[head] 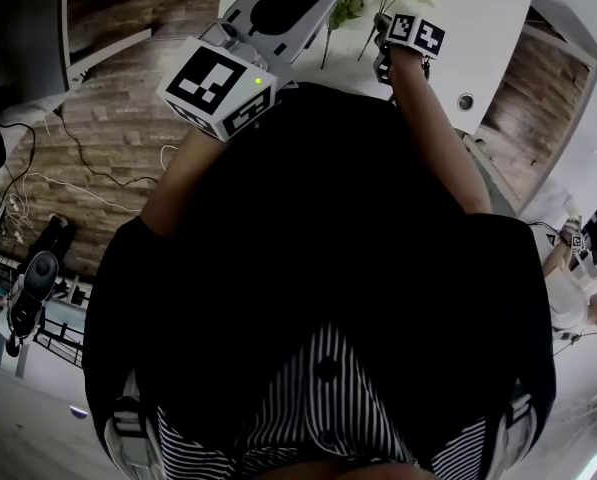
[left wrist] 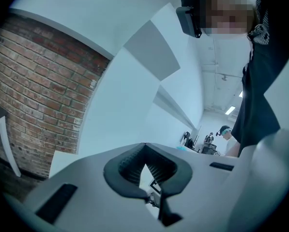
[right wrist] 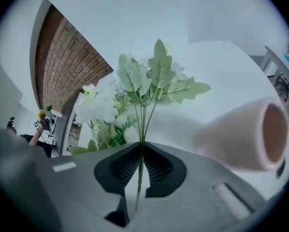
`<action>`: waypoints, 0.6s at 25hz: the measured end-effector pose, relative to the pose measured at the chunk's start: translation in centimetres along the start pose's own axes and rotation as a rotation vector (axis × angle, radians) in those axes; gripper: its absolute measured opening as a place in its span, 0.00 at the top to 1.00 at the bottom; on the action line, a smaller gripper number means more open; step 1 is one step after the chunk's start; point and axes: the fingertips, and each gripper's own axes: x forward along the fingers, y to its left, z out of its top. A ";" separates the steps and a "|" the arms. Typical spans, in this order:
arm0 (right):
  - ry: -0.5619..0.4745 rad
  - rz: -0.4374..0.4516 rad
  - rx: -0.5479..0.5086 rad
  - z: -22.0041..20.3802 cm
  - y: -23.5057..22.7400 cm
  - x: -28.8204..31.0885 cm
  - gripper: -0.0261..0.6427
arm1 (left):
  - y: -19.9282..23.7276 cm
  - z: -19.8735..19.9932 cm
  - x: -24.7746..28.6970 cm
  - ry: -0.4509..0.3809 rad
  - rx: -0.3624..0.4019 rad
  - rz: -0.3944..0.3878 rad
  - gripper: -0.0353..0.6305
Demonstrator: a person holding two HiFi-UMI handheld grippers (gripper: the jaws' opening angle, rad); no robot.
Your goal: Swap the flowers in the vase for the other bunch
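Several flower stems [right wrist: 144,122] tight between fingers [right wrist: 159,167] of the right gripper [right wrist: 141,146].

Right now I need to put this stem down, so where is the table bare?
Bare: the white table right of the right gripper, out to its corner, and beyond the pink vase. Crowded: left of the held stem, where white flowers bunch.

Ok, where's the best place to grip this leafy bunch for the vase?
Low on the bare stems, below the leaves, with the jaws coming across them from the side. There the stems run together in one narrow, straight bundle, while the leaves fan out wide above and would probably crush. The right gripper is shut on the stems at that spot, which looks sound.
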 end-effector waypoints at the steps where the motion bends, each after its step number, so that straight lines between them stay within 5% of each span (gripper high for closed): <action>1: -0.033 0.022 -0.007 0.7 0.9 -0.9 0.92 | 0.2 0.1 -0.1 -0.003 0.000 0.000 0.94; 9: -0.380 0.082 -0.104 7.6 3.0 -12.1 0.93 | -1.6 0.2 0.9 -0.004 0.029 -0.056 0.94; 15: -0.584 0.194 -0.051 11.0 0.1 -17.3 0.94 | -3.3 0.4 2.0 0.008 0.058 -0.082 0.94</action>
